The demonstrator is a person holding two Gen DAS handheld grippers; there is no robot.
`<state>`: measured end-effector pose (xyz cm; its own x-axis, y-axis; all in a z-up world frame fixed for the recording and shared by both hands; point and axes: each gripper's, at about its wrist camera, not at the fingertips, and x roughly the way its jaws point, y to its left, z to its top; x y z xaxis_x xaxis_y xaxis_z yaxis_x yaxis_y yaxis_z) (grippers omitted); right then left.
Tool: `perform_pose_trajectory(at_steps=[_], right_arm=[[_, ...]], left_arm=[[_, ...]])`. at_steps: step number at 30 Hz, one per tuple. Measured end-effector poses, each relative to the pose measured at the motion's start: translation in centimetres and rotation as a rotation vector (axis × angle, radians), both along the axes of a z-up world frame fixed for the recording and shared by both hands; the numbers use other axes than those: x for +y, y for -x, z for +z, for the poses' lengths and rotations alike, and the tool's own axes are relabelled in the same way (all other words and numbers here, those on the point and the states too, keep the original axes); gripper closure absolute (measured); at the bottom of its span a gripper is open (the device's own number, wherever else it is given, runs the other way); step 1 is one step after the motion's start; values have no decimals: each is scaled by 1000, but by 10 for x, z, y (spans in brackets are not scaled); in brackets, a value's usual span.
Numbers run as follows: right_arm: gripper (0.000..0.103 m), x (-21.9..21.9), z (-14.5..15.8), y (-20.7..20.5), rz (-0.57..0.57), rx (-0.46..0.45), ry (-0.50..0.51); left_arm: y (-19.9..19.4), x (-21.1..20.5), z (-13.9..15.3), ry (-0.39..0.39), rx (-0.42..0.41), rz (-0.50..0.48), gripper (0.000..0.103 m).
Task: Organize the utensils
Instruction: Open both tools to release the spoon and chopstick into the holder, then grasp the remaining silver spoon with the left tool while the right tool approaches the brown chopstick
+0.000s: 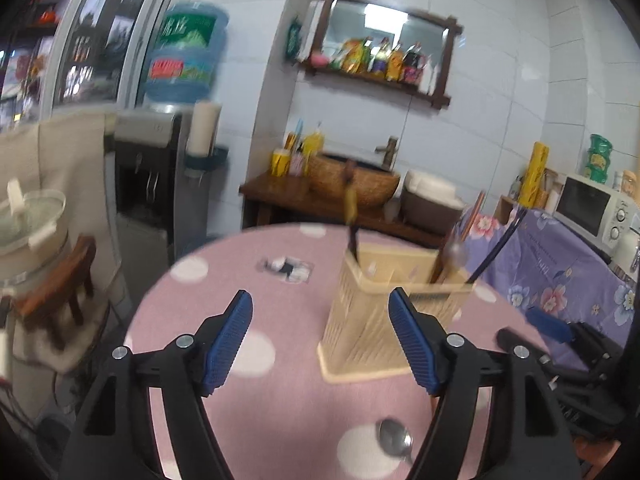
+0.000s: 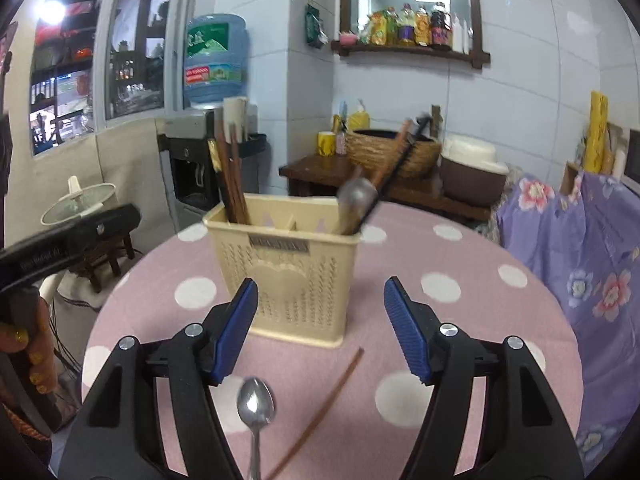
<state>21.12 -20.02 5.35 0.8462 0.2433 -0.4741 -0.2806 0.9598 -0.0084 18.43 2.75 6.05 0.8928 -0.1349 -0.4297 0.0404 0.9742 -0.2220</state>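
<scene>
Both grippers hang over the round table with its pink, white-dotted cloth (image 2: pixel 440 240). My left gripper (image 1: pixel 320 340) has its blue ribbed pads spread wide with nothing between them. My right gripper (image 2: pixel 320 328) stands the same way, empty.

Task items:
- Cream perforated plastic utensil holder (image 2: pixel 288 276), upright near the table's middle. Dark wooden chopsticks (image 2: pixel 230 176) stand in its left compartment. A spoon bowl and a black rod-like utensil lean out of the right one.
- Shiny steel spoon (image 2: pixel 256 404) lying on the cloth in front of the holder, bowl towards it, handle towards me, just below the right gripper's left pad. It also shows in the left wrist view (image 1: pixel 394 442).
- Single thin brown chopstick (image 2: pixel 320 412) lying diagonally just right of the spoon, apart from it.

Judged step: pick up a loose piece and drop it into the matching compartment.

For the spoon, I'd centre the right jaws across the neck or handle, not the rounded bowl, then come down flat and close slowly. The chopstick is thin, so the pads need to meet square to its length or it will roll.

Writing: the blue water jug (image 2: pixel 214 60) carries a green and red label, and the holder has a small plate, but both are too blurred to read.
</scene>
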Motion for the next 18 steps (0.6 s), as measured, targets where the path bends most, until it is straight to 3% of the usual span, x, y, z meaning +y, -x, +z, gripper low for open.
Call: perform_pose_trajectory(at_steps=[4, 9, 18], right_arm=[[37, -24, -32, -3, -72, 138, -23], [39, -36, -73, -12, -110, 309, -59], [40, -39, -91, -14, -162, 327, -67]], left_arm=[[3, 2, -36, 30, 107, -8, 33], [7, -1, -63, 57, 177, -12, 33], [8, -40, -84, 23, 254, -84, 34]])
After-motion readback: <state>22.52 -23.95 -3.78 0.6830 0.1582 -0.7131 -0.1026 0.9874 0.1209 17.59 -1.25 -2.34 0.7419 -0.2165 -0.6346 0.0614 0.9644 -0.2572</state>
